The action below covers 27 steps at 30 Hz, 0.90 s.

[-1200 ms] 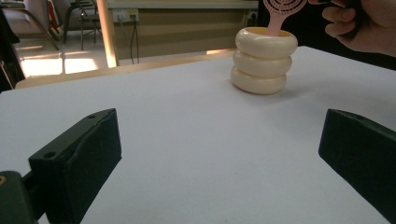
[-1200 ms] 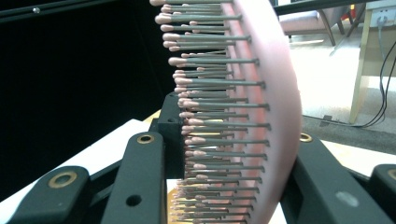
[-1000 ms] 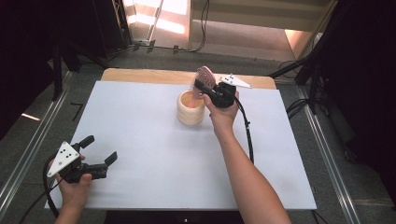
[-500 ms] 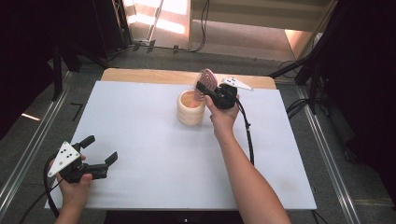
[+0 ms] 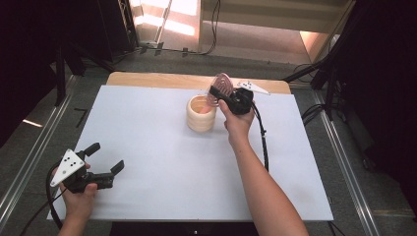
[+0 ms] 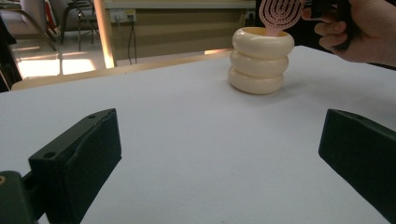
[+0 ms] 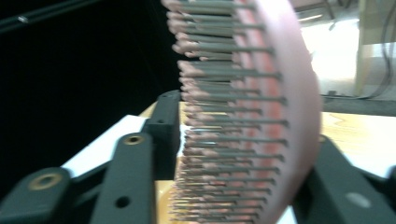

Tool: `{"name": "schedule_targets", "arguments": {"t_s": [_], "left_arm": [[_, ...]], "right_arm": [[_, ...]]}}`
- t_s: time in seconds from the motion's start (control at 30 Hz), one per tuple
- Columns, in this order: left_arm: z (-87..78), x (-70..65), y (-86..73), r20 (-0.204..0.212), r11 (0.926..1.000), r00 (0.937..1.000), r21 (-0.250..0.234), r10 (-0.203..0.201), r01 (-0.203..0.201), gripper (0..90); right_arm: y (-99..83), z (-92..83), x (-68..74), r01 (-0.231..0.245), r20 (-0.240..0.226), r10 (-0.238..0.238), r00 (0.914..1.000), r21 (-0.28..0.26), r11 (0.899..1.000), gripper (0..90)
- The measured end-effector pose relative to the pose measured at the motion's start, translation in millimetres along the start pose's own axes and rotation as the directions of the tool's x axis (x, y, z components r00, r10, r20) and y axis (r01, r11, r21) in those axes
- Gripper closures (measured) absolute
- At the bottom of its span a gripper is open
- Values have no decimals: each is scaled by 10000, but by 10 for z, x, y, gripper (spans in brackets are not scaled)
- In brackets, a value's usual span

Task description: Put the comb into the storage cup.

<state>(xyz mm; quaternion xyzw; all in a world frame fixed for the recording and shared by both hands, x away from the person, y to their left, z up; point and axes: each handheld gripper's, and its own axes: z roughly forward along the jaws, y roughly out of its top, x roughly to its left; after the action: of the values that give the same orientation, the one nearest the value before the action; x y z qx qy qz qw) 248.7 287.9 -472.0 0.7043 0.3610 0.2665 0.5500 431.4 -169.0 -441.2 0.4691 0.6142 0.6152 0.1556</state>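
White sheeting covers the worktop, with a strip of bare wood along its far edge and dark floor and stands all around.

Subject: a pink hairbrush, standing handle-down in a cream holder built like three stacked rings, set toward the far middle of the worktop. From the left hand-held gripper's view, the brush shows an oval head cut through with looping slots above the holder; its handle end disappears inside the rim. From the right hand-held gripper's view, the head is edge-on, a curved pink back bristling with rows of thin, pale-tipped pins.

My right hand-held gripper has the brush head between its jaws. They have just been opening, and a gap shows on the bristle side, so I judge the grip to be let go rather than clamped.

Step in hand, as I read it: leaving the brush in the holder. To do this well I would spread the jaws fully clear of the pins before drawing back, and back away straight so nothing drags the head or tips the holder.

My left hand-held gripper rests at the near left corner, jaws spread wide, holding nothing, well apart from the holder.
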Motion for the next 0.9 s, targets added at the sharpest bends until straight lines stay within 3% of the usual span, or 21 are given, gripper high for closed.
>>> {"name": "schedule_targets", "arguments": {"t_s": [0.07, 0.17, 0.27, 0.43, 0.5, 0.57, 0.9], "left_arm": [[-1, 2, -1, 12, 10000, 10000, 5, -1, 1, 0], [-2, -4, 2, 7, 10000, 10000, -17, -10, 10, 0], [0, -8, 2, 13, 10000, 10000, 0, 23, -23, 0], [3, -12, 3, 19, 10000, 10000, 3, 40, -40, 0], [4, -14, 3, 13, 10000, 10000, -2, 30, -30, 0], [3, -14, 3, 12, 10000, 10000, -8, 22, -22, 0], [15, -29, 4, 76, 10000, 10000, -1, 39, -39, 0]], "right_arm": [[9, -27, -19, -13, 4, 13, 10000, -98, 10000, 429], [21, -61, -49, 59, 66, -59, 10000, -65, 10000, 217], [22, -104, -62, 137, 31, -137, 9999, -118, 9998, 101], [9, -151, -73, 409, 175, -411, 9990, 119, 9991, 74], [-2, -170, -71, 612, 122, -615, 9980, 237, 9978, 0], [-8, -203, -71, 774, -49, -773, 9970, 236, 9967, 0], [-44, -366, -75, 1250, 29, -1252, 9921, 306, 9917, 0]]}}
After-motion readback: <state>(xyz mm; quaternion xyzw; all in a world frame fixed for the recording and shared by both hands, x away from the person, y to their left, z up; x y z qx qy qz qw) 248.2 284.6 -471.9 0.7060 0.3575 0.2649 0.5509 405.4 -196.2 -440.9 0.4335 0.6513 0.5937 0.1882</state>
